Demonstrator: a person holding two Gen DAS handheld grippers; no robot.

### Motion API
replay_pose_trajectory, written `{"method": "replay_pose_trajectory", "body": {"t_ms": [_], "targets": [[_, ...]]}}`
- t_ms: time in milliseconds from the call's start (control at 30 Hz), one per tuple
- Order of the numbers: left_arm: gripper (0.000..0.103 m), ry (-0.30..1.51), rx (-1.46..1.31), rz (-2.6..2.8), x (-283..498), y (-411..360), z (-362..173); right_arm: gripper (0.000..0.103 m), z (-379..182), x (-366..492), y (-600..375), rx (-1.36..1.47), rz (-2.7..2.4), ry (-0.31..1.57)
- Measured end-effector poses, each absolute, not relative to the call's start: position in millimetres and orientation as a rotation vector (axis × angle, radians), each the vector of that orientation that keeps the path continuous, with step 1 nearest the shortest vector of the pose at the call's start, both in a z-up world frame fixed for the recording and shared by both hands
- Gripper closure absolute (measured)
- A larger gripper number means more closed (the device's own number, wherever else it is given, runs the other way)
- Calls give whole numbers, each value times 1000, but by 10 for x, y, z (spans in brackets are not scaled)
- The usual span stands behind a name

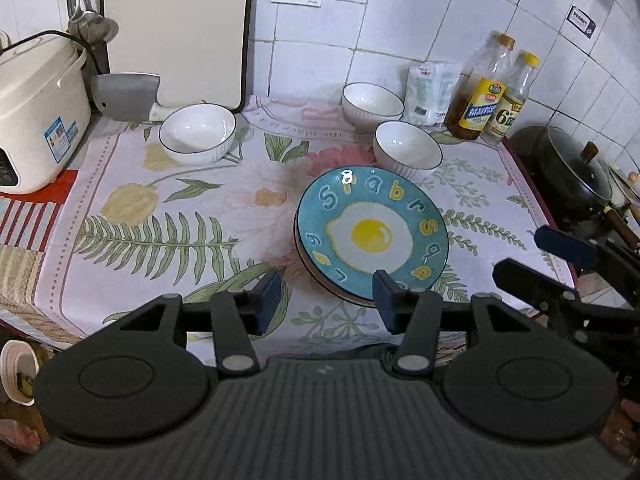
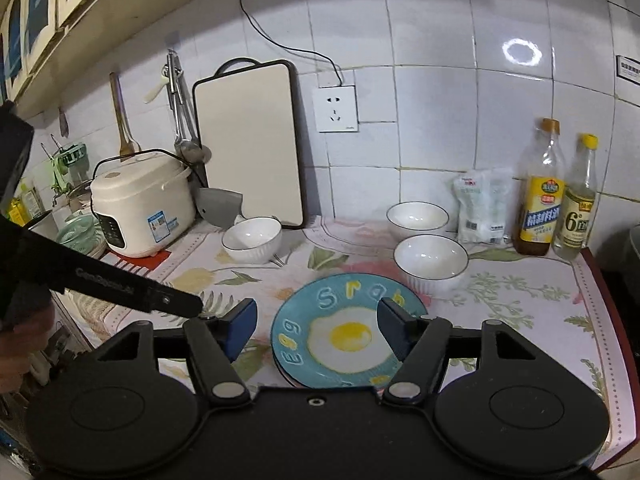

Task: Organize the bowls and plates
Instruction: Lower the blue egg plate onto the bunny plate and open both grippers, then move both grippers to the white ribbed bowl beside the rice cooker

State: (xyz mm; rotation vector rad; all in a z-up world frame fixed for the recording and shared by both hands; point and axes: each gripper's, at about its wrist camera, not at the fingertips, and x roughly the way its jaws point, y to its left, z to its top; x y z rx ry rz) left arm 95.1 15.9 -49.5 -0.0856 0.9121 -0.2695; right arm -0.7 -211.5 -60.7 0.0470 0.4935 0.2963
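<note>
A blue plate painted with a fried egg (image 1: 372,236) (image 2: 348,336) lies on top of another plate on the floral cloth. Three white bowls stand apart behind it: one at the left (image 1: 198,134) (image 2: 252,238), one by the wall (image 1: 372,104) (image 2: 418,218), and one just behind the plates (image 1: 408,151) (image 2: 430,262). My left gripper (image 1: 327,300) hovers open above the plates' near left rim and holds nothing. My right gripper (image 2: 318,328) is open above the plates and also holds nothing; it also shows at the right edge of the left wrist view (image 1: 548,264).
A rice cooker (image 1: 36,120), a cleaver (image 1: 124,92) and an upright cutting board (image 1: 172,28) line the back left. A white bag (image 1: 432,92) and two bottles (image 1: 480,96) stand at the back right. A lidded black pot (image 1: 576,168) sits on the stove past the cloth's right edge.
</note>
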Motion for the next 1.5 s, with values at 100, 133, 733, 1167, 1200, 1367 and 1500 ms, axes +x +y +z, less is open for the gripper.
{"method": "replay_pose_trajectory", "body": {"t_ms": [100,133,733,1167,1200,1367,1500], "targets": [[50,909,-64,-265,996,213,-519,31,-600,44,-2053,60,300,485],[46,901,-59,-268,1013,238,-525,31,-599,72,-2041,63,299,479],[23,730,-163,-215,1863,1053,-1042,31,-927,1336,-1672,223,410,487],[21,614,-217,-118,2618,1484,-1567,31,-1382,2390,-1250,365,355,546],[21,599,-222,-94,2657,1515,-1589,31,-1409,2480,-1223,375,356,559],[21,630,-212,-82,2936,1578,-1740,31,-1613,2908,-1047,438,366,643],[26,700,-240,-101,3112,1581,-1897,33,-1771,3154,-939,492,362,702]]}}
